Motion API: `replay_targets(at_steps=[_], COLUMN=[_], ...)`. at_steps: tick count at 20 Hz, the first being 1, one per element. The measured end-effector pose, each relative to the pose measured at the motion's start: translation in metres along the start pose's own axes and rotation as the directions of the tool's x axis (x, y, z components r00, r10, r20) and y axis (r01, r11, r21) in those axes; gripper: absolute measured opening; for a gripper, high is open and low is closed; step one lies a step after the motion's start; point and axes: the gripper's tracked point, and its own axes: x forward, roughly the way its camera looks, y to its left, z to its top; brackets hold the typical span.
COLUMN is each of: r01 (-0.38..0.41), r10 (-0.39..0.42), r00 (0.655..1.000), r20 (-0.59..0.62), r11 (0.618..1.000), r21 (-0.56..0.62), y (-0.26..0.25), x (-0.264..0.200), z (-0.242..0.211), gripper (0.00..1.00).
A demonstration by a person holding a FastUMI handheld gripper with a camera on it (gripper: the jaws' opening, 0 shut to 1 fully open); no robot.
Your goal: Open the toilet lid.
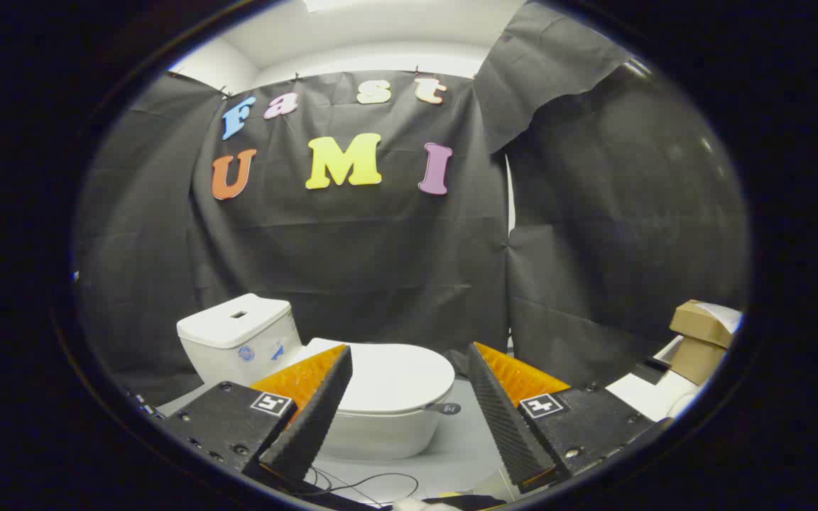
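Sitting on a pale grey tabletop (462,440) just ahead of the gripper (409,369) is a small white toilet (352,419), its lid (398,380) lying flat and closed over the bowl. Its long axis runs from the tank (238,341), back and to the left, toward the rounded front rim, which points forward and to the right, so the toilet sits at a slant to the line of the fingers. The tank stands upright with a small slot in its top and a couple of blue marks on its face. A little dark tab (446,408) sticks out from under the lid's edge at the right front, over bare tabletop. The gripper's two fingers are spread wide apart and hold nothing; the left one crosses in front of the lid's left part, while the right one stands off to the right of the bowl, apart from it, with a clear gap of tabletop between. The lid's front edge and the tab lie in the open space between the fingertips. Behind the toilet hangs a black cloth wall (352,270), close to the tank. Off to the far right, well apart from the toilet, are stacked cardboard boxes (700,341). A thin dark cable (373,486) loops on the tabletop below the bowl, near the base of the fingers.
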Motion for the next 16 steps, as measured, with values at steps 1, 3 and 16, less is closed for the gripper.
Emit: replay_targets(at_steps=[1,3,16], r01=[0.0,-0.001,-0.006], r10=[0.0,0.001,0.006], r00=[1.0,1.0,1.0], r20=[-0.003,-0.01,-0.007], r11=[1.0,1.0,1.0], r21=[-0.001,-0.002,-0.007], y=[0.0,0.001,0.004], x=[0.0,0.001,0.02], z=[-0.001,-0.002,0.005], gripper=[1.0,1.0,1.0])
